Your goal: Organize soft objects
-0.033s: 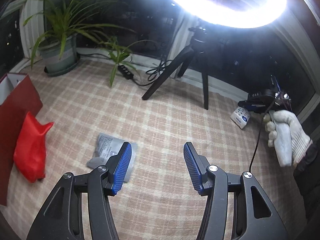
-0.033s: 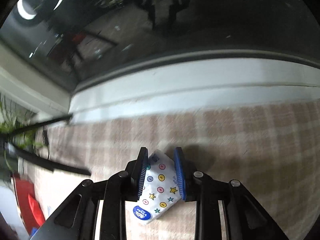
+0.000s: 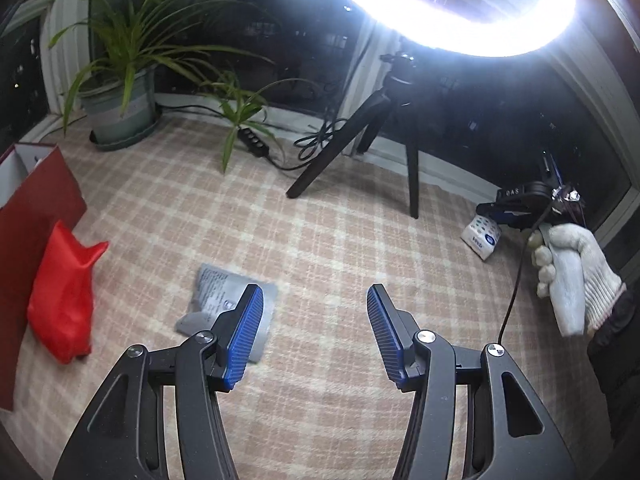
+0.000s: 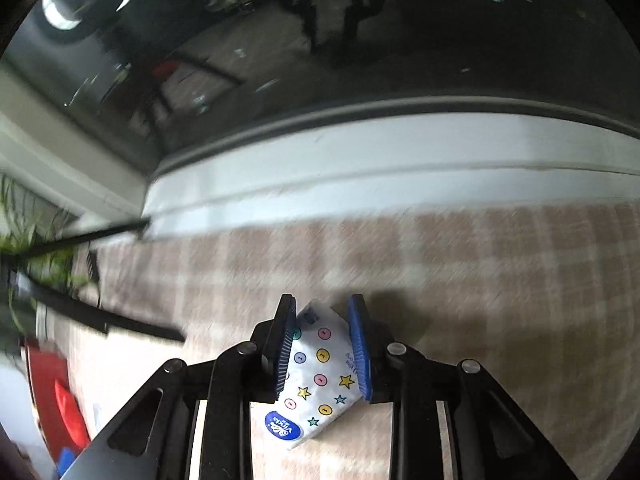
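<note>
My right gripper [image 4: 322, 308] is shut on a white tissue pack [image 4: 320, 376] printed with coloured dots and stars, held over the checked mat near the window ledge. In the left wrist view that pack [image 3: 482, 236] and the right gripper [image 3: 486, 212] sit at the far right. My left gripper [image 3: 314, 300] is open and empty above the mat. A grey soft pouch [image 3: 216, 292] lies just behind its left finger. A red soft bag [image 3: 64, 300] lies at the left, against a red paper bag [image 3: 32, 216].
A ring light on a black tripod [image 3: 380, 120] stands at the back centre, with cables and a power strip [image 3: 252, 140] beside it. A potted plant [image 3: 116, 108] stands at the back left. The checked mat [image 3: 320, 240] ends at a white window ledge [image 4: 400, 160].
</note>
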